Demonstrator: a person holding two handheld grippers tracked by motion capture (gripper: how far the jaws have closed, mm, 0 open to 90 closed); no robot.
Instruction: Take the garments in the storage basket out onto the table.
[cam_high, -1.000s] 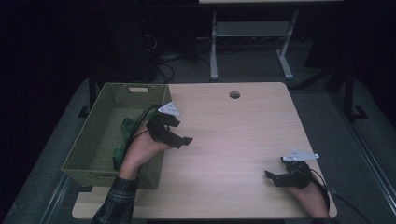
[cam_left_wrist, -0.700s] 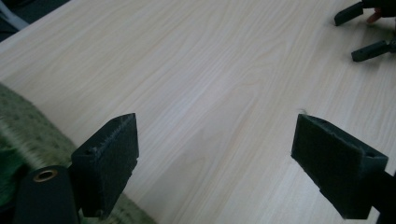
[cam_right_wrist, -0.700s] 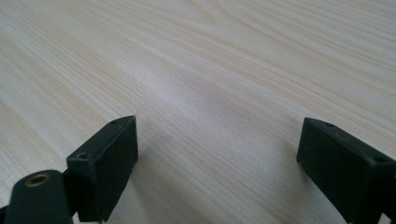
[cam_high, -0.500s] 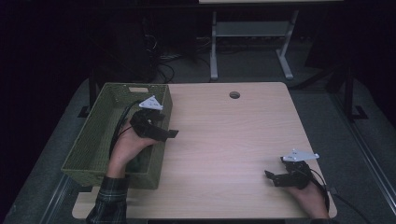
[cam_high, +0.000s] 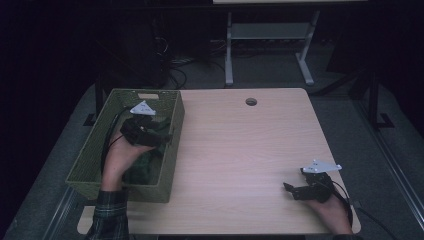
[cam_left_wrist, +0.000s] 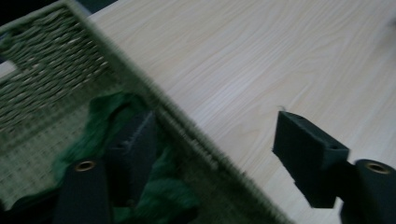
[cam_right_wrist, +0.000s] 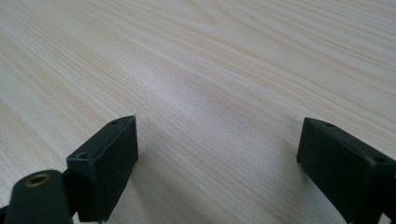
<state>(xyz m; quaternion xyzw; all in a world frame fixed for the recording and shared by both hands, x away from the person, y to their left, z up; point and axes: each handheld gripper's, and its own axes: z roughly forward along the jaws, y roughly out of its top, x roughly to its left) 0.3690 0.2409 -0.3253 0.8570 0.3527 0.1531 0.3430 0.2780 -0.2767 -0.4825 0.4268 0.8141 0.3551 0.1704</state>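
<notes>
The right tool (cam_right_wrist: 217, 163) hangs with jaws spread wide over bare wooden table (cam_right_wrist: 224, 70).

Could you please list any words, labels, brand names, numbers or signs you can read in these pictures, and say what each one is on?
None can be read. The green woven basket, the wooden table, the green cloth in the basket, the left tool and the right tool show no readable print.

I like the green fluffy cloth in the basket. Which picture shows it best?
The left gripper view: the green cloth lies close up inside the basket, one jaw above it. In the high view it is a small dark patch. The right gripper view shows bare table.
</notes>
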